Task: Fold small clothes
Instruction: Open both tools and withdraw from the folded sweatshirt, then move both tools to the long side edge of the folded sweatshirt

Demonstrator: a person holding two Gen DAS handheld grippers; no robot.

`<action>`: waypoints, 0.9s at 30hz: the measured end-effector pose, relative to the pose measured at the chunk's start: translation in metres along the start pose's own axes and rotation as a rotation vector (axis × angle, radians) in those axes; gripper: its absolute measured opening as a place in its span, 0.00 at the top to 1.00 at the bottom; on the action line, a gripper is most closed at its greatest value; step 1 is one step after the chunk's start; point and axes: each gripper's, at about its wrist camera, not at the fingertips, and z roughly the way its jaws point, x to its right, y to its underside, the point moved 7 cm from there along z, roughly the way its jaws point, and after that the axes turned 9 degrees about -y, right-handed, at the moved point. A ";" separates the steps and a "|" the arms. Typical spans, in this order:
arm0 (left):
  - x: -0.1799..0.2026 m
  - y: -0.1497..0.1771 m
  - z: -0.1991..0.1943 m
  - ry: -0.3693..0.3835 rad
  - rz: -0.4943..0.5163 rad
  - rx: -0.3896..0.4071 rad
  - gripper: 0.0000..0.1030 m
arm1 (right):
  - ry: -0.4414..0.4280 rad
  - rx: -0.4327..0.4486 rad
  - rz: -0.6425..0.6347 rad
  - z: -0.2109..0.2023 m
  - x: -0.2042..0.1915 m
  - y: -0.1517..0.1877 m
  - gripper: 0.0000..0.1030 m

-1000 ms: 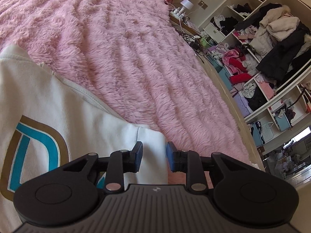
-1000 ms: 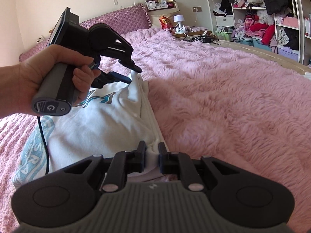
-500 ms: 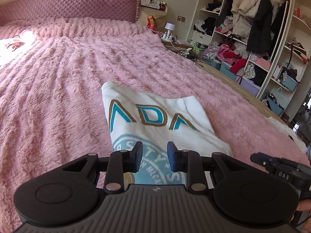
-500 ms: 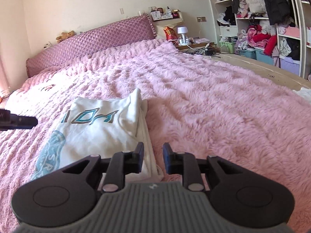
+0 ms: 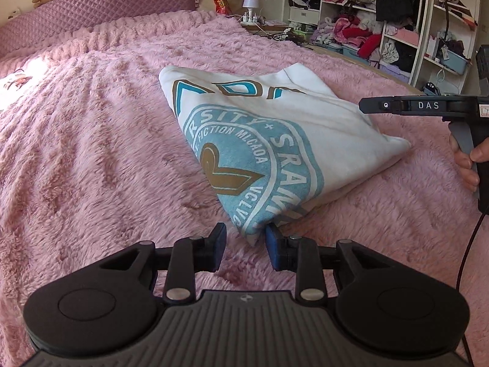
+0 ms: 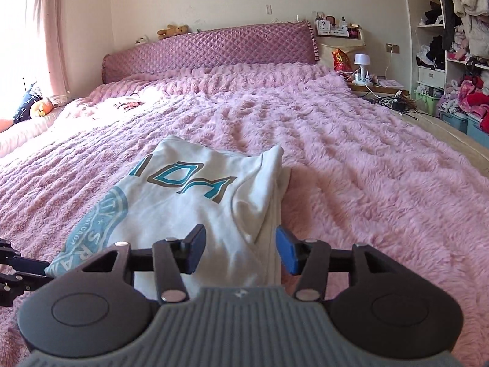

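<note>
Both claws have let go and backed off — the left claw [image 5: 246, 246] and right claw [image 6: 240, 250] hang released, empty. The shirt [image 5: 269, 140] lies folded on the bed [image 5: 91, 153] — this fold looks done.

Your right gripper [image 6: 240, 250] hangs spread apart over the near edge of the folded white shirt [image 6: 195, 195], nothing between its blue pads [image 6: 287, 252]. The shirt lies on the pink blanket [image 6: 351, 165], teal print facing up. Your left gripper [image 6: 18, 270] pokes in low at left, just beside the shirt's printed corner.
</note>
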 end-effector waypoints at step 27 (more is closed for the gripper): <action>0.006 0.017 -0.007 -0.050 0.027 -0.093 0.71 | -0.079 -0.011 0.153 0.023 0.026 0.013 0.77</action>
